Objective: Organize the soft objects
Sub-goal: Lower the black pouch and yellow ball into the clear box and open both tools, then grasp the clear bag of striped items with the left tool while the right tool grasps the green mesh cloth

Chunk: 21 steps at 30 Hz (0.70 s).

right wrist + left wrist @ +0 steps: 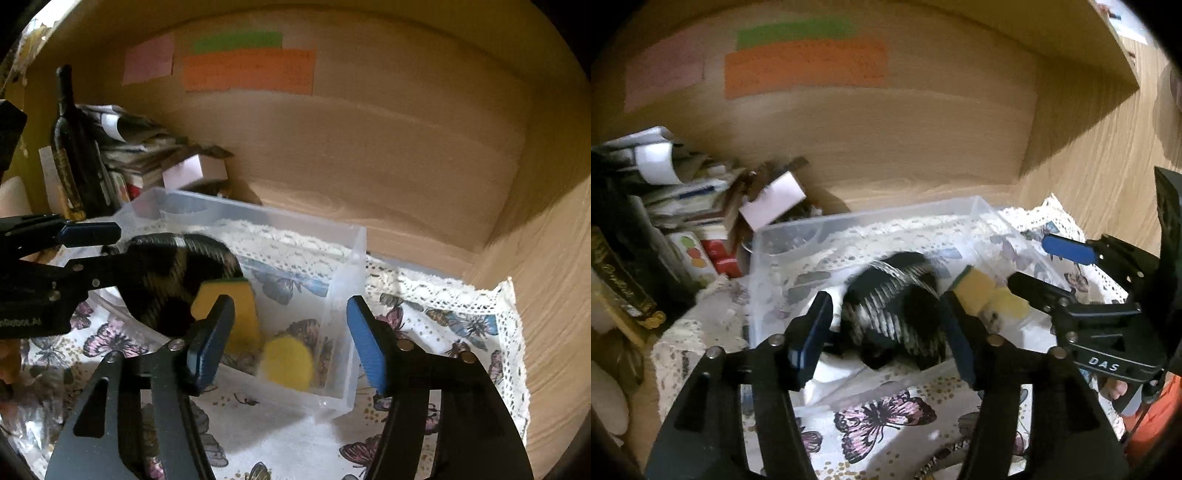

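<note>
A clear plastic bin stands on a butterfly tablecloth. In it lie a black-and-white striped soft cloth, a yellow sponge with a green edge and a round yellow soft ball. My left gripper is open, its jaws either side of the striped cloth above the bin. My right gripper is open and empty, hovering over the bin's near right corner, close to the sponge and the ball.
A dark wine bottle, stacked papers and boxes crowd the left back corner. Wooden walls enclose the alcove, with coloured sticky notes on the back wall. The lace-edged tablecloth spreads right of the bin.
</note>
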Tool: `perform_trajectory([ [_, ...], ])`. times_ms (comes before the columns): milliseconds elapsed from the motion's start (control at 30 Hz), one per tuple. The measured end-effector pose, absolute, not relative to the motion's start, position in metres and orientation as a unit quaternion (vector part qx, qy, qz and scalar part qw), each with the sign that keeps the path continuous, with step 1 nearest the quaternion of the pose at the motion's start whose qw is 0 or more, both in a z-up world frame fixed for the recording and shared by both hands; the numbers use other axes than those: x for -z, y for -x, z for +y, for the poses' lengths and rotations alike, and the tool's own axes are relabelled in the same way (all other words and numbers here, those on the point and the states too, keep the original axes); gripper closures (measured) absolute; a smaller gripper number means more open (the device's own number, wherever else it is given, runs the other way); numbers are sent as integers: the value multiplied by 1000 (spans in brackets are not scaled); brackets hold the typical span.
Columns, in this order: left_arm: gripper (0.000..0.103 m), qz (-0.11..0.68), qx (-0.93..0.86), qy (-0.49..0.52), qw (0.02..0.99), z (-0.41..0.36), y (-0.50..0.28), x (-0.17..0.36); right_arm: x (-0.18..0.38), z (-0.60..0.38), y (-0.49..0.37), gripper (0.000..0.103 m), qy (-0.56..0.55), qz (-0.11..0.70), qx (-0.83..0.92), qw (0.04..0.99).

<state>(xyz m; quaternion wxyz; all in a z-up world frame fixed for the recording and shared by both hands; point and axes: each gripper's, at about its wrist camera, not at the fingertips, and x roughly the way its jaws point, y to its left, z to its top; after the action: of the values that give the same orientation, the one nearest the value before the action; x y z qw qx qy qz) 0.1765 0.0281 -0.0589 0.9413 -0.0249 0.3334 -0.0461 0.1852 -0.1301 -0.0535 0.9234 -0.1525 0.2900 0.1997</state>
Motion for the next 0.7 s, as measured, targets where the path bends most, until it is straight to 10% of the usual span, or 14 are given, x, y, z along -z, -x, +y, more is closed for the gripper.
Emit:
perform_trajectory([
  [267, 3, 276, 20, 12, 961, 33, -136, 29, 31, -137, -159, 34, 138, 263, -219, 929],
  [700, 1, 327, -5, 6, 945, 36, -77, 64, 39, -153, -95, 26, 118, 267, -243, 925],
])
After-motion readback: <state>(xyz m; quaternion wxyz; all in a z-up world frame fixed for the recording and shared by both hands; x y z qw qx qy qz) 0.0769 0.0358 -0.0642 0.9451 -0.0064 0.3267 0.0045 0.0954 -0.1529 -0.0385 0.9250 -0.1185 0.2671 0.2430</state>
